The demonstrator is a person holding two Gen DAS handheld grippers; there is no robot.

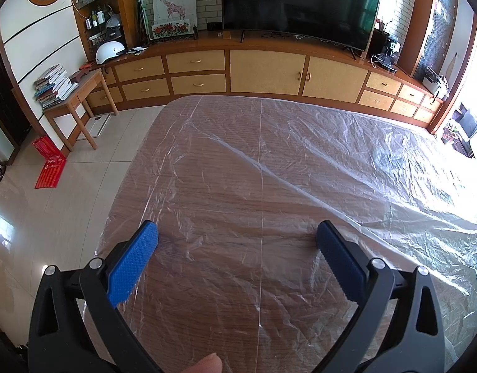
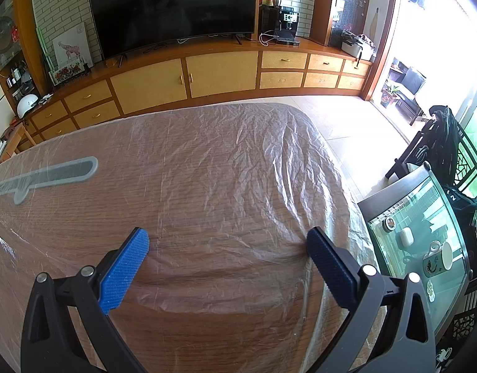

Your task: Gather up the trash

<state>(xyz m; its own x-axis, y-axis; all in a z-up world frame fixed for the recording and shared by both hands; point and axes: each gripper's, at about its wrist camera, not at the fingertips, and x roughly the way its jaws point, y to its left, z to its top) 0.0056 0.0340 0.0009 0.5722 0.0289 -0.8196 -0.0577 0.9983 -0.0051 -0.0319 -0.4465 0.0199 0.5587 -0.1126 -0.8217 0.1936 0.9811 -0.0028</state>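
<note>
Fingers (image 1: 149, 236) of the left gripper (image 1: 237, 234) are spread wide with nothing between them, above the wooden desk (image 1: 238, 295). Right gripper (image 2: 228, 238) is likewise wide apart and empty. Crinkled clear plastic sheet (image 2: 238, 161) covers the desk; no other trash is visible.

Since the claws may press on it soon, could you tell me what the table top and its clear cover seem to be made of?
The table top looks like wood or wood-grain laminate: brown, with fine parallel grain lines. The clear cover appears to be thin plastic film: transparent, glossy, creased and wrinkled, with bright glare near the window.
</note>
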